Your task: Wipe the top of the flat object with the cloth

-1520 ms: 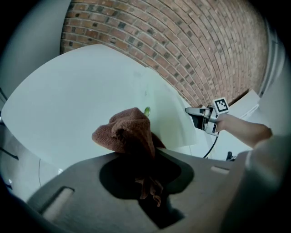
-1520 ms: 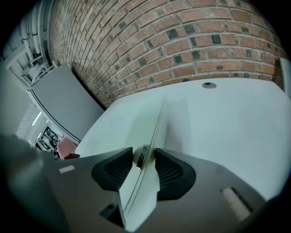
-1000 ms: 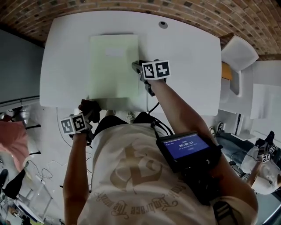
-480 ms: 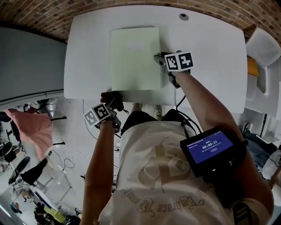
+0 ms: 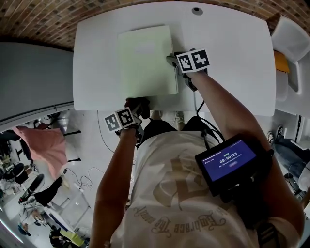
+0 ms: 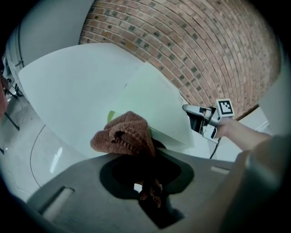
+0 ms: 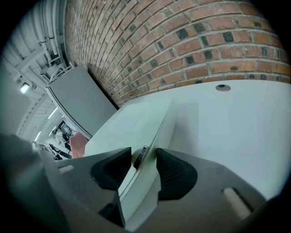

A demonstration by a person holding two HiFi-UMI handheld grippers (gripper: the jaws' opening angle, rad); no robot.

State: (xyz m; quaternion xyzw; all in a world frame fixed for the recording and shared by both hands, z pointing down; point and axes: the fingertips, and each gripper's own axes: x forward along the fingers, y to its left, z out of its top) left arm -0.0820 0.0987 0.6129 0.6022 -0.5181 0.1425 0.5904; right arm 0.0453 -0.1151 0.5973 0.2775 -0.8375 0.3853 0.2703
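Note:
A pale green flat object [image 5: 145, 60] lies on the white table [image 5: 227, 58], near its front edge. My right gripper [image 5: 172, 61] is shut on the object's right edge; in the right gripper view the edge [image 7: 136, 123] runs between the two jaws of the right gripper [image 7: 143, 157]. My left gripper [image 5: 137, 109] is shut on a brown cloth [image 5: 139, 104], just off the table's front edge below the object's near corner. In the left gripper view the bunched cloth [image 6: 125, 136] hides the tips of the left gripper [image 6: 141, 157], and the flat object [image 6: 154, 104] lies beyond it.
A round grommet [image 5: 196, 10] sits at the table's far edge, with a brick wall [image 7: 191, 41] behind it. A white chair [image 5: 290, 38] stands to the right. Something pink [image 5: 43, 145] is on the floor at left. A screen device [image 5: 227, 160] hangs on the person's chest.
My left gripper has carried the brown cloth up and right, closer to the flat object's near corner. The right gripper has kept its hold on the object's right edge.

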